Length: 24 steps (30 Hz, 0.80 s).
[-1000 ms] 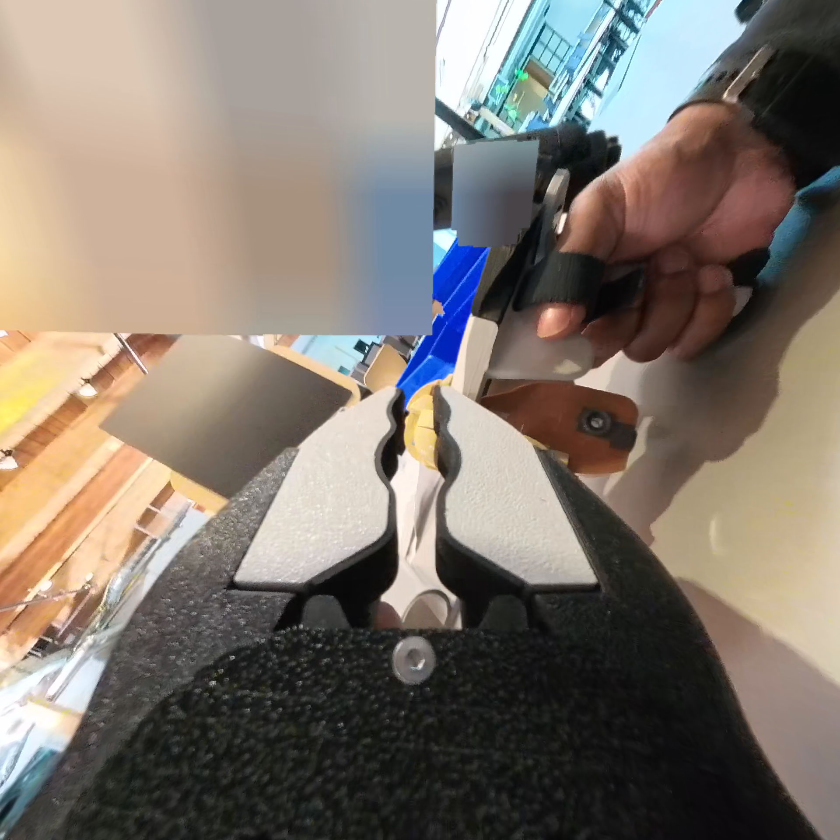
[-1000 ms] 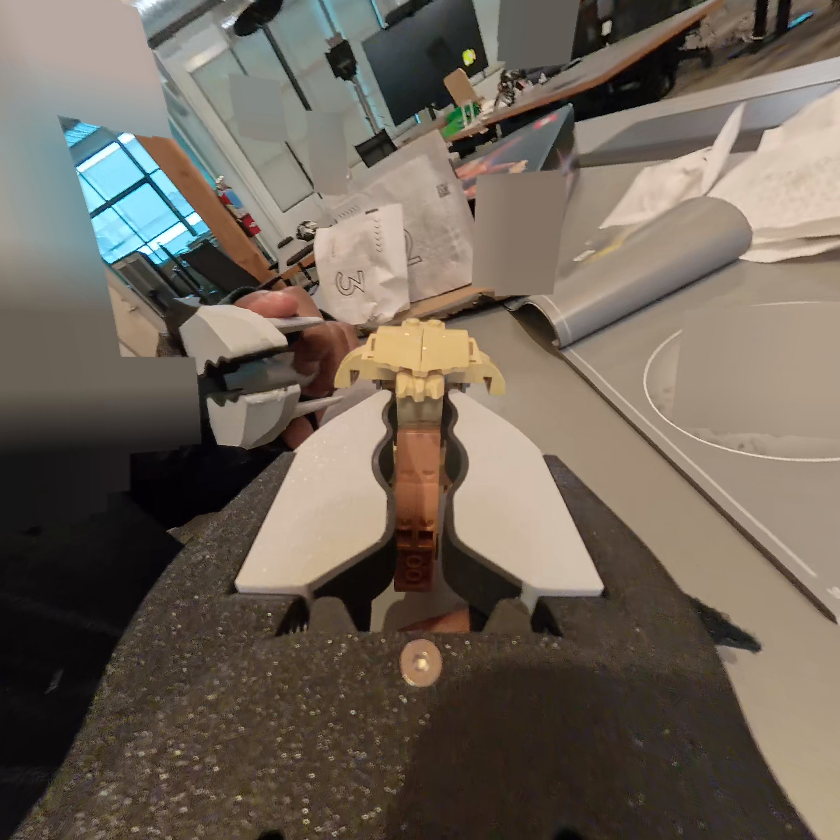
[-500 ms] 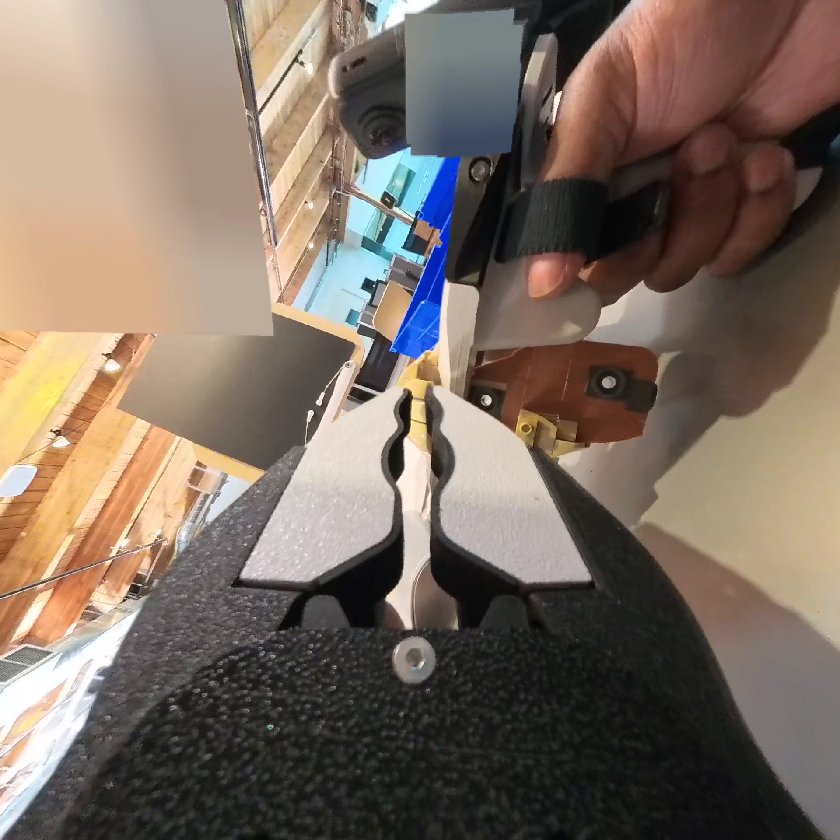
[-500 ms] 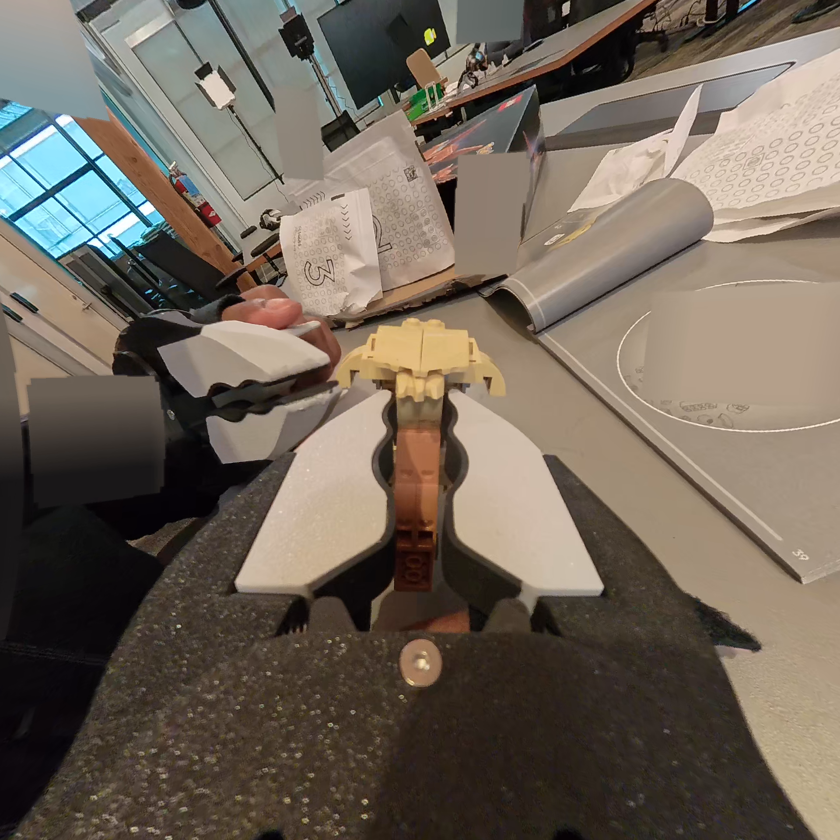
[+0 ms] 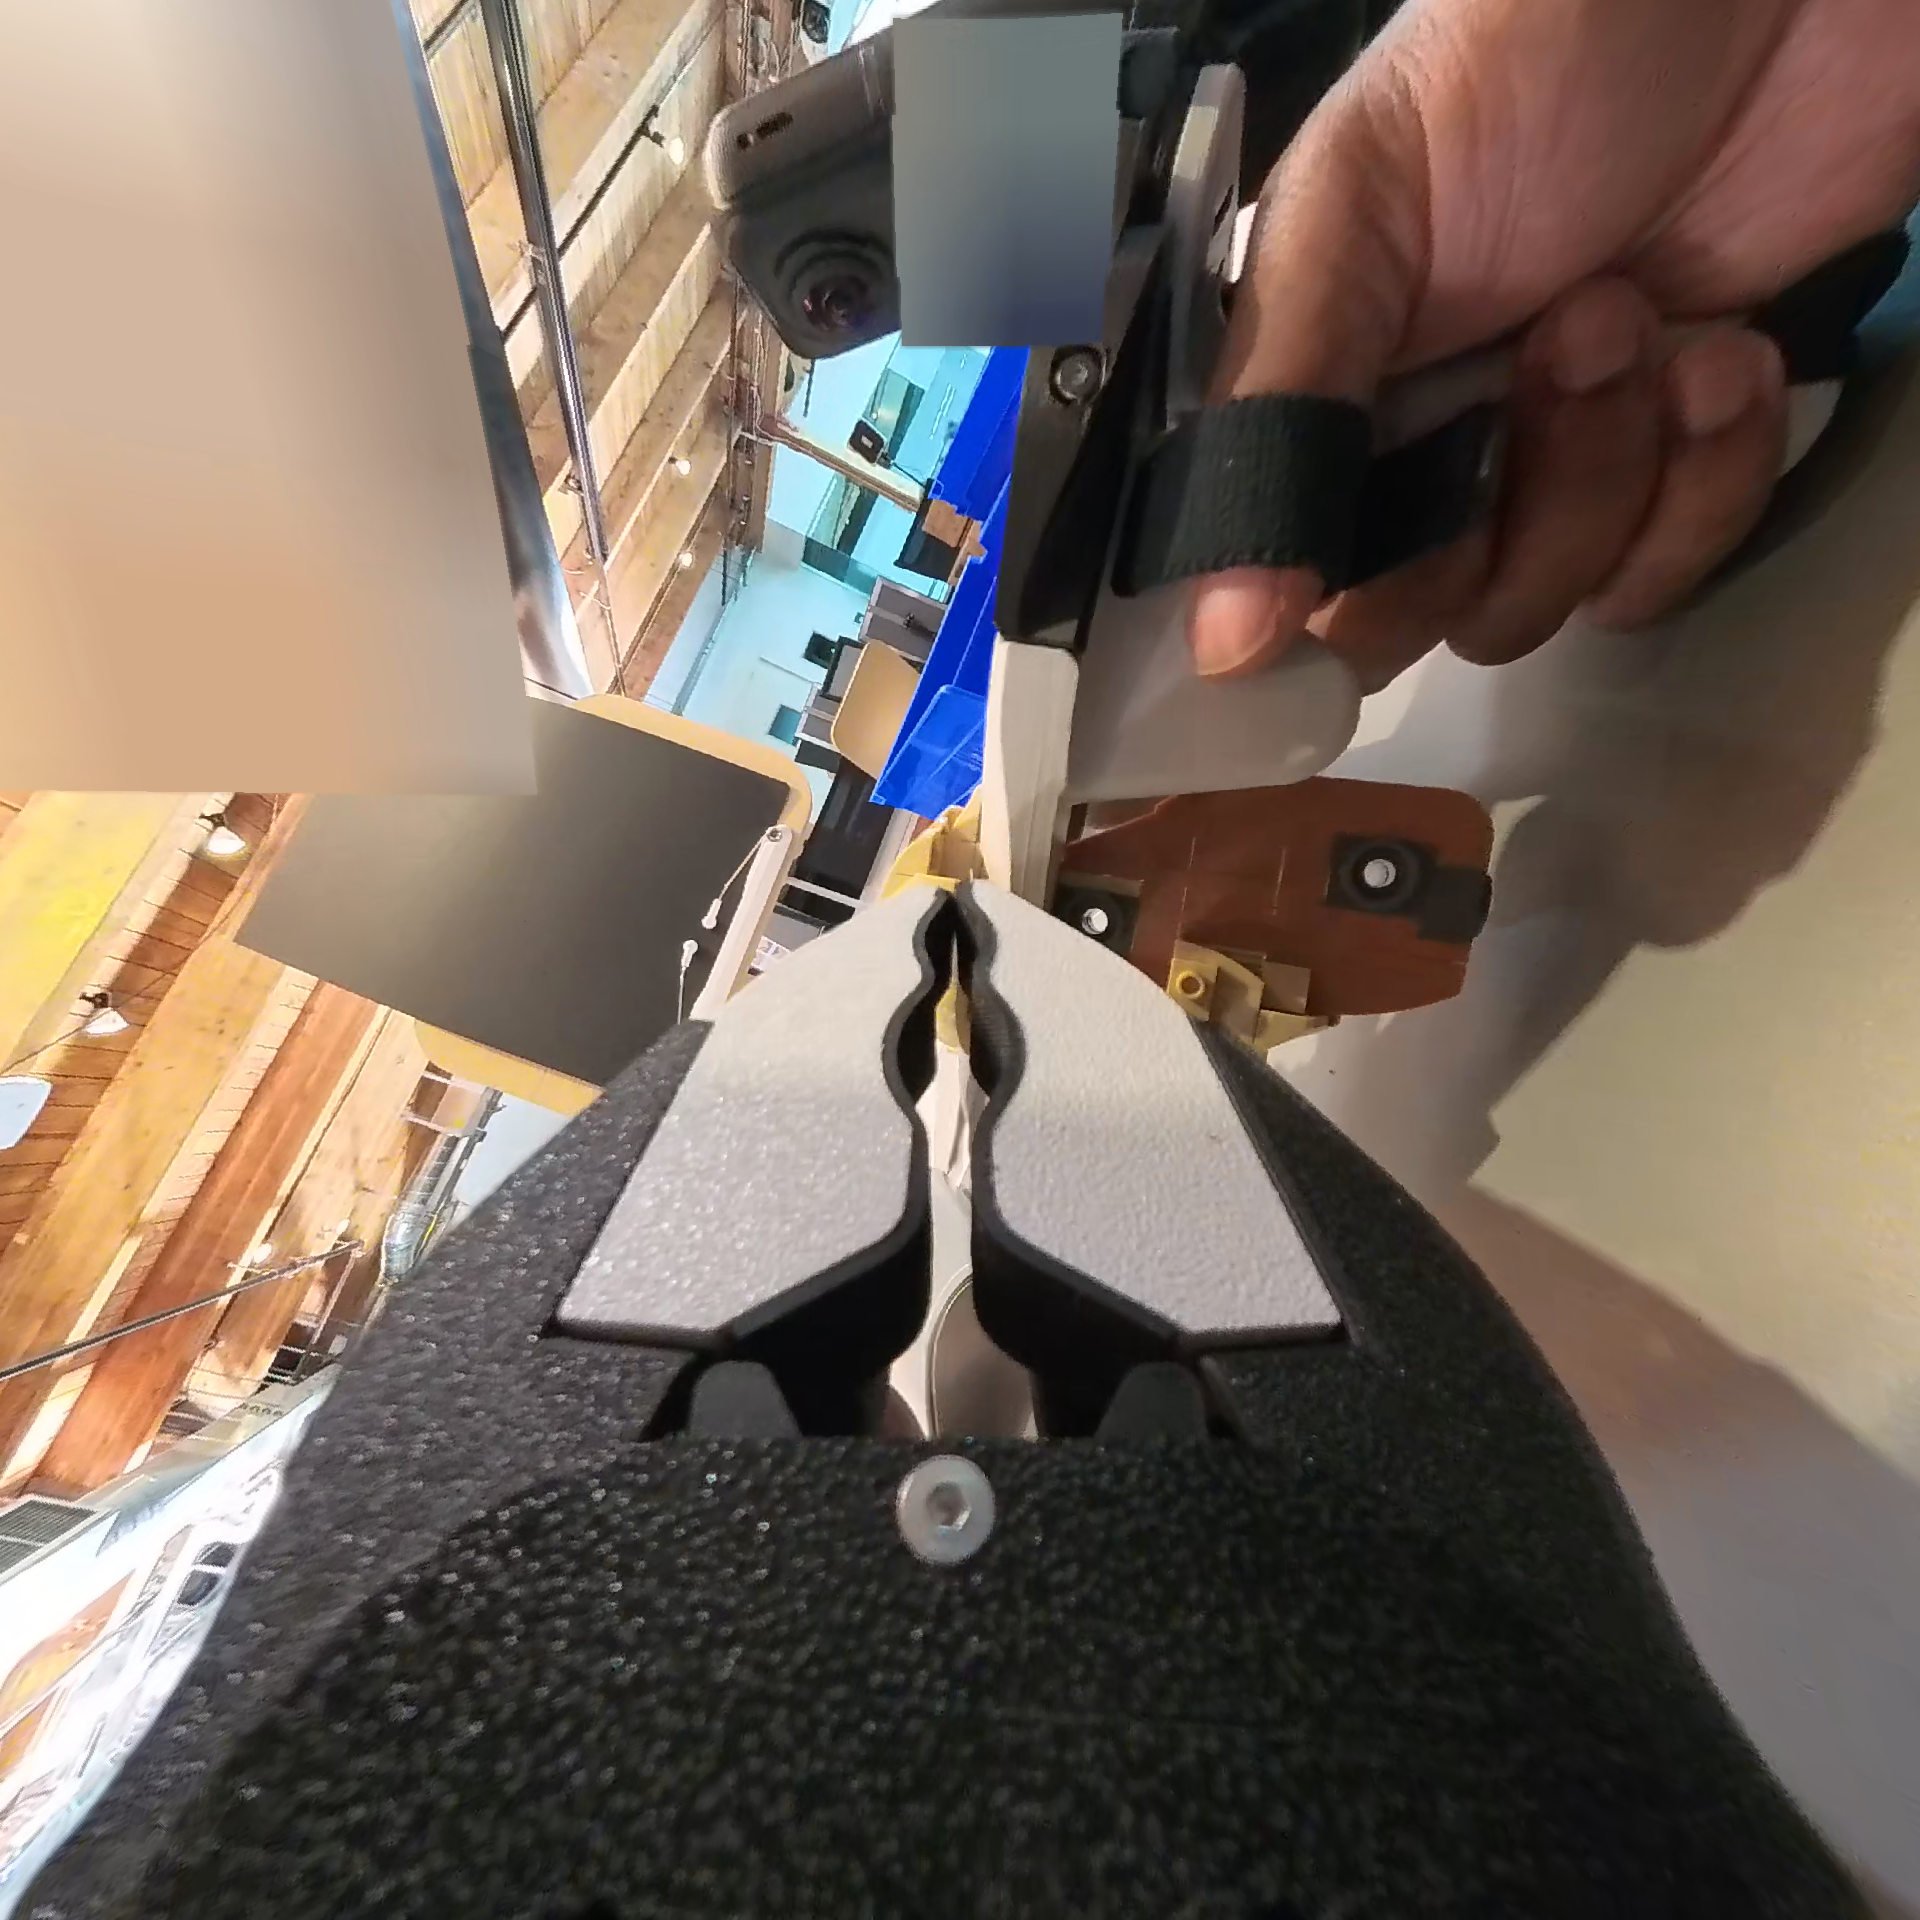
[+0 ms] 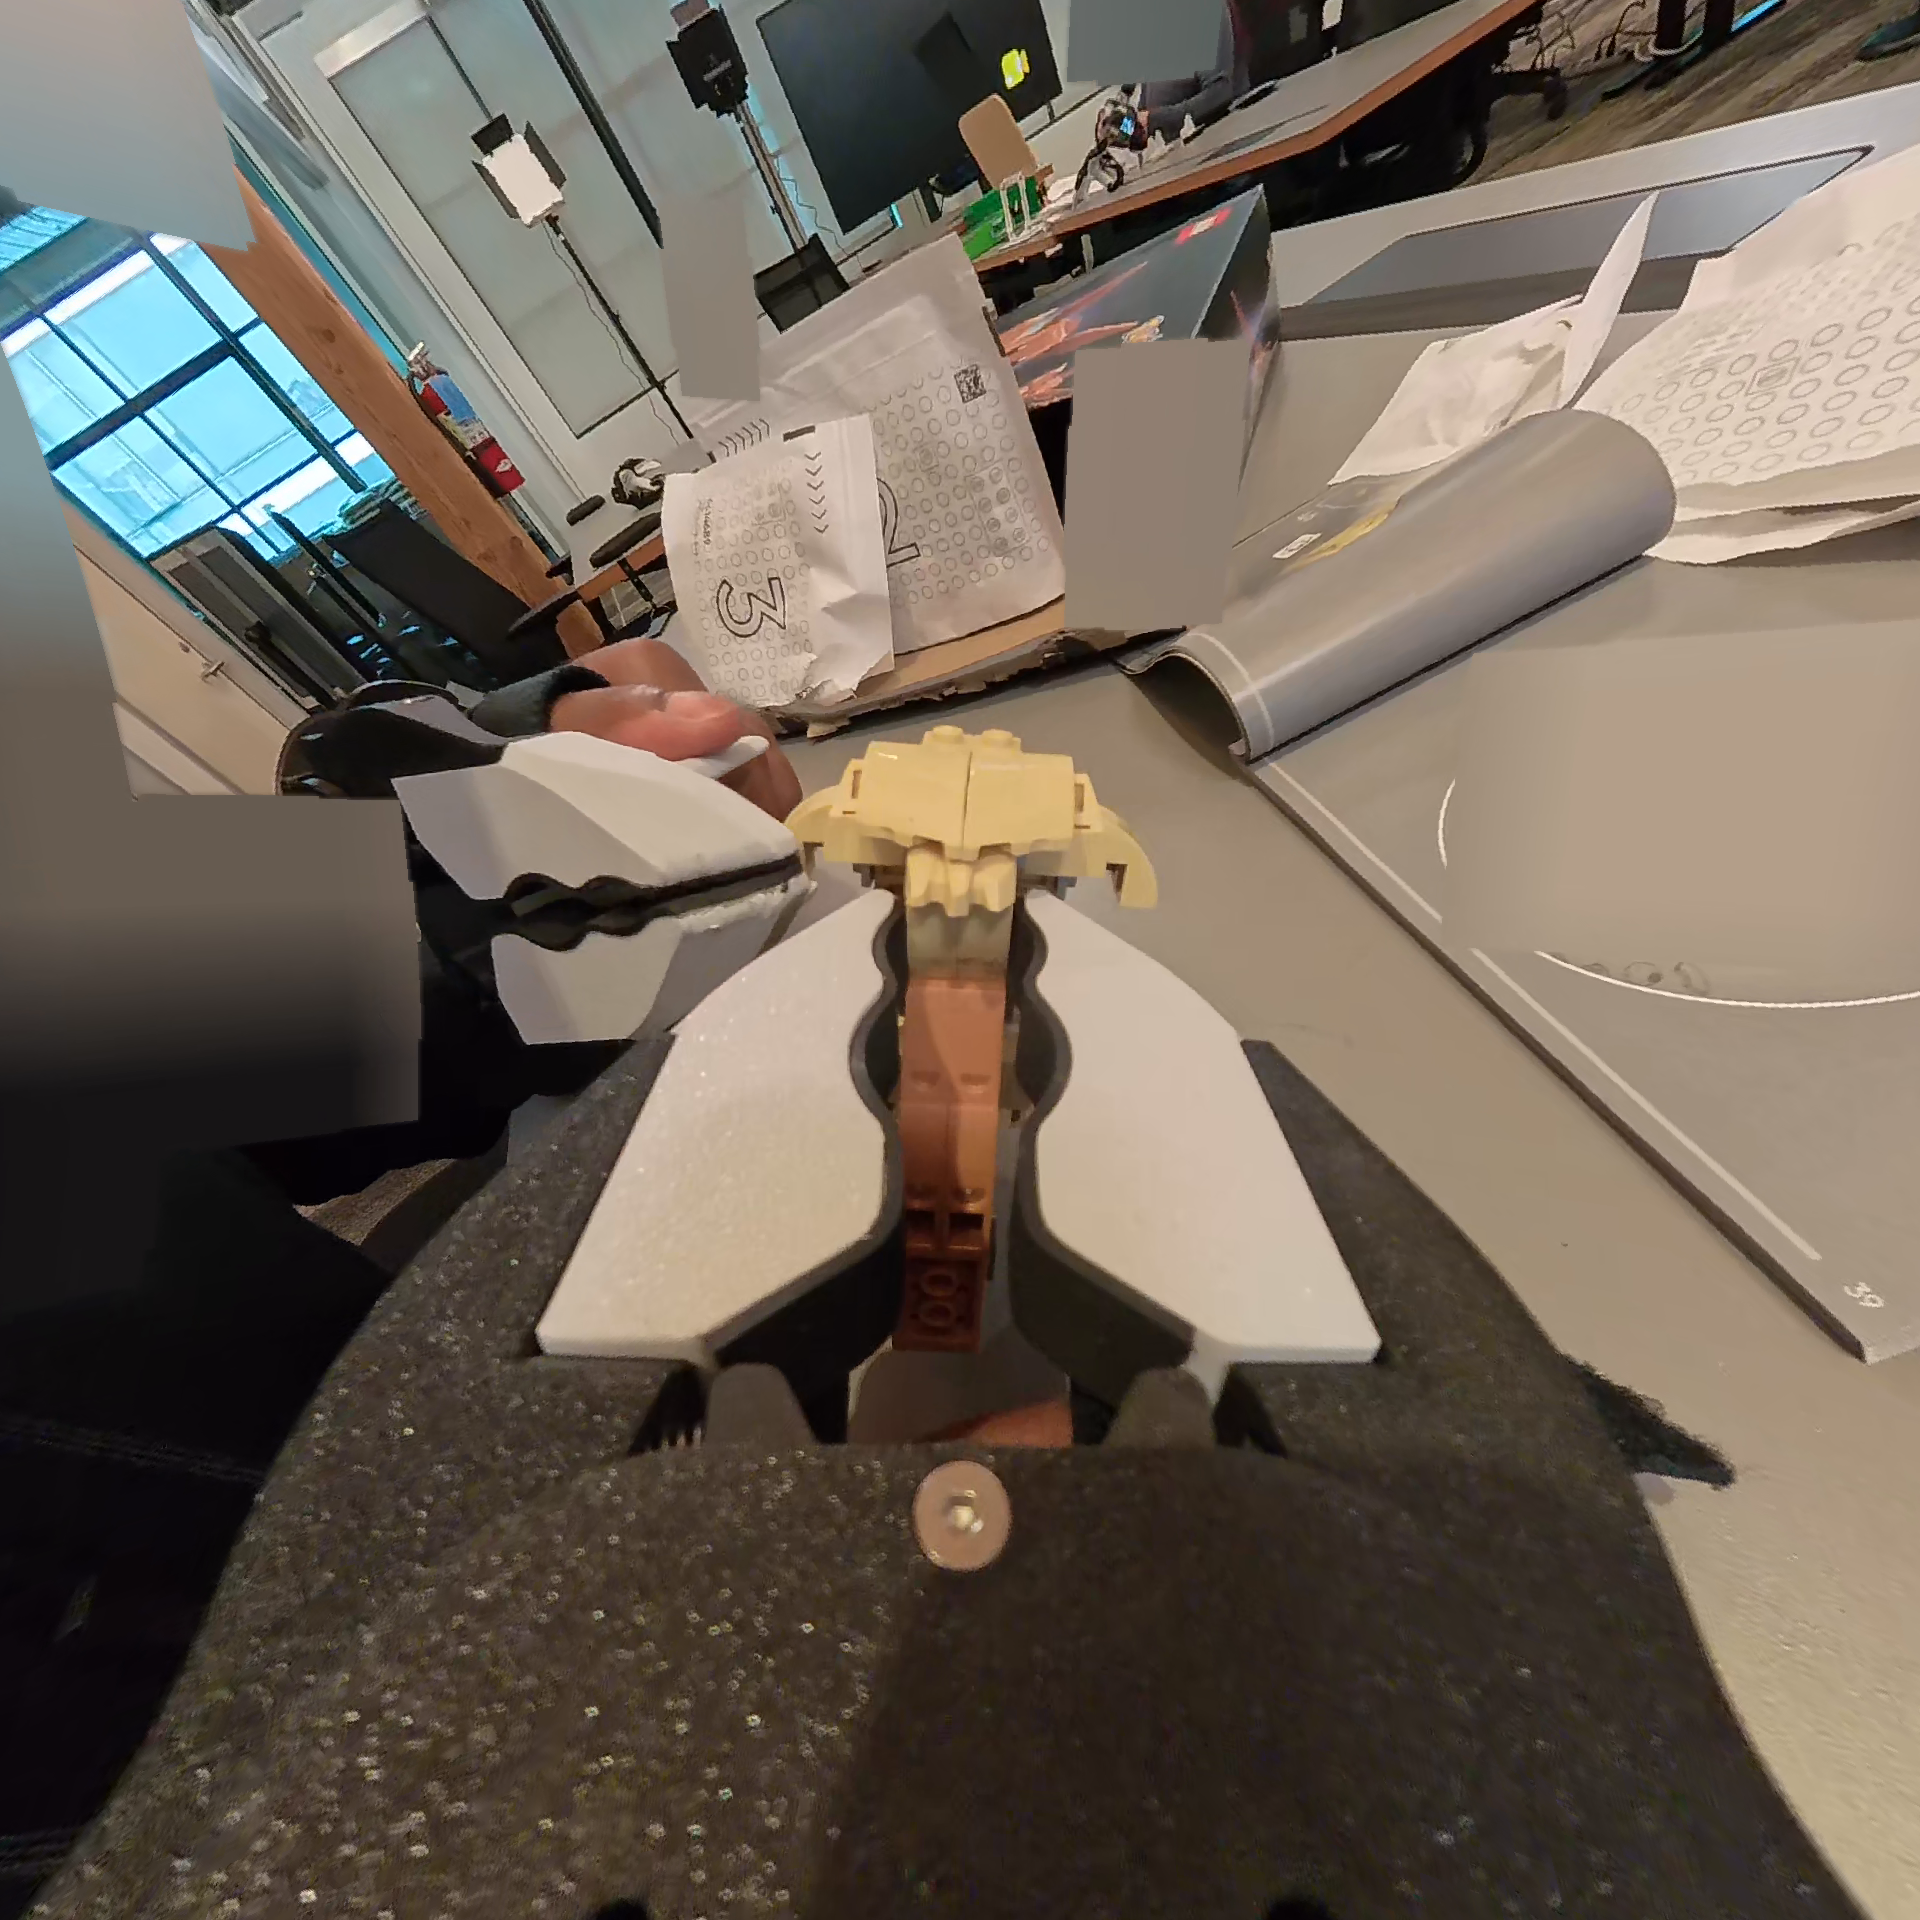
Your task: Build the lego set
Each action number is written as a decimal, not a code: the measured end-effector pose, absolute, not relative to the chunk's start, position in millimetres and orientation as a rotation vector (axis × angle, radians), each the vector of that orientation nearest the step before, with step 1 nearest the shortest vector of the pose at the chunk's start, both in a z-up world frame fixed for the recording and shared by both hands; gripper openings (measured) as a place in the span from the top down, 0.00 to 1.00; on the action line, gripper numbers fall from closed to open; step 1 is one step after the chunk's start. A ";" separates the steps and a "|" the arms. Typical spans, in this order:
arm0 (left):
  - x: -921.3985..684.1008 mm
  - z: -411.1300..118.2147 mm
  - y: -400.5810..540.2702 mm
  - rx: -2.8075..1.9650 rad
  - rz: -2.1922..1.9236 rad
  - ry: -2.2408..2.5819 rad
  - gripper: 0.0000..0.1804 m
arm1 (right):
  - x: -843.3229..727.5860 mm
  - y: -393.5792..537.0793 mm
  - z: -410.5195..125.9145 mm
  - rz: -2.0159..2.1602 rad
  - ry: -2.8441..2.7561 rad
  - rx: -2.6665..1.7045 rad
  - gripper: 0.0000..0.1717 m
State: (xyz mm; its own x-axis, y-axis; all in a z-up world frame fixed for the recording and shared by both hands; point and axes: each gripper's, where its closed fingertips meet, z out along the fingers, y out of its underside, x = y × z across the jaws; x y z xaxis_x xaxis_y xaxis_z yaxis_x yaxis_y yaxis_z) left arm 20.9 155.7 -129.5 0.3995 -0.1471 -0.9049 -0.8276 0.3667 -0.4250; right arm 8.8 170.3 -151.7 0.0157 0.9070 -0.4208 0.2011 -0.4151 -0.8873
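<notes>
While the right gripper (image 6: 956, 935) has its fingers closed on a toy-brick model (image 6: 951, 1049), with both pads pressed against the model's narrow brown body, the left gripper (image 5: 954, 909) has its fingers brought together until the tips meet, and nothing can be seen caught between them. The model runs lengthwise between the right fingers: its dark brown end lies back toward the gripper body, and its wide tan end, with curved pieces flaring to either side, sticks out past the fingertips. From the left wrist view the same model shows side-on as a brown slab with black round fittings and tan pieces along its lower edge, sitting under a hand (image 5: 1538, 312) that grips the right tool's handle with a black strap across one finger. The left fingertips sit just beside the tan end of the model, on the robot's left of it; whether they touch it cannot be told. Under the right gripper is a grey bench (image 6: 1247, 935). On it, well apart from the model, lie an open grey booklet (image 6: 1558, 831) with a curled page, white printed paper bags (image 6: 790, 561) standing behind, a dark box (image 6: 1143, 291) and crumpled white paper (image 6: 1766, 416) at the far right.
</notes>
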 end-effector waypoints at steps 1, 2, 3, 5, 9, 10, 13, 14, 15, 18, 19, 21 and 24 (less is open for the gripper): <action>21.1 -129.5 155.8 -1.133 0.571 1.094 1.00 | 8.8 170.4 -151.7 1.448 -1.142 -1.673 0.90; 21.2 -129.6 155.9 -1.133 0.571 1.094 1.00 | 8.8 170.4 -151.7 1.455 -1.141 -1.676 0.90; 21.6 -129.8 155.7 -1.130 0.573 1.098 1.00 | 8.6 170.4 -151.9 1.466 -1.139 -1.682 0.90; 23.8 -130.8 153.4 -1.109 0.561 1.119 1.00 | 8.9 172.7 -151.3 1.498 -1.107 -1.703 0.90; 17.1 -125.1 154.3 -1.124 0.560 1.065 0.95 | 10.3 184.4 -154.7 1.526 -1.018 -1.786 0.90; 13.7 -127.1 157.0 -1.146 0.573 1.061 0.94 | 10.2 185.2 -156.0 1.522 -1.015 -1.798 0.90; 9.8 -130.0 161.5 -1.177 0.598 1.059 0.92 | 9.1 185.0 -159.6 1.490 -1.028 -1.820 0.90; 10.3 -131.5 162.2 -1.183 0.601 1.066 0.92 | 8.8 184.9 -160.7 1.481 -1.032 -1.827 0.90; 10.4 -132.7 163.0 -1.185 0.613 1.074 0.92 | 8.6 185.0 -161.6 1.475 -1.033 -1.833 0.90; 10.7 -137.3 164.9 -1.195 0.647 1.101 0.91 | 8.7 185.4 -162.1 1.478 -1.031 -1.841 0.90; 10.3 -138.1 165.5 -1.197 0.658 1.106 0.91 | 8.7 185.2 -162.2 1.479 -1.032 -1.840 0.90; 9.1 -139.4 166.8 -1.202 0.679 1.112 0.92 | 8.3 183.3 -162.8 1.472 -1.049 -1.837 0.90; 8.6 -142.5 168.0 -1.206 0.707 1.135 0.94 | 7.8 179.3 -163.8 1.442 -1.089 -1.821 0.90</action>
State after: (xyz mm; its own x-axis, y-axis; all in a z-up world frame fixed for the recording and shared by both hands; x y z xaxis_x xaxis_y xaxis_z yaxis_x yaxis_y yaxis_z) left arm 8.6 168.0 -142.5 0.3230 -0.1361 -0.9366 -0.9005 0.2602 -0.3484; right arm 7.8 179.3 -163.8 0.0878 0.8601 -0.5025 0.2477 -0.5074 -0.8253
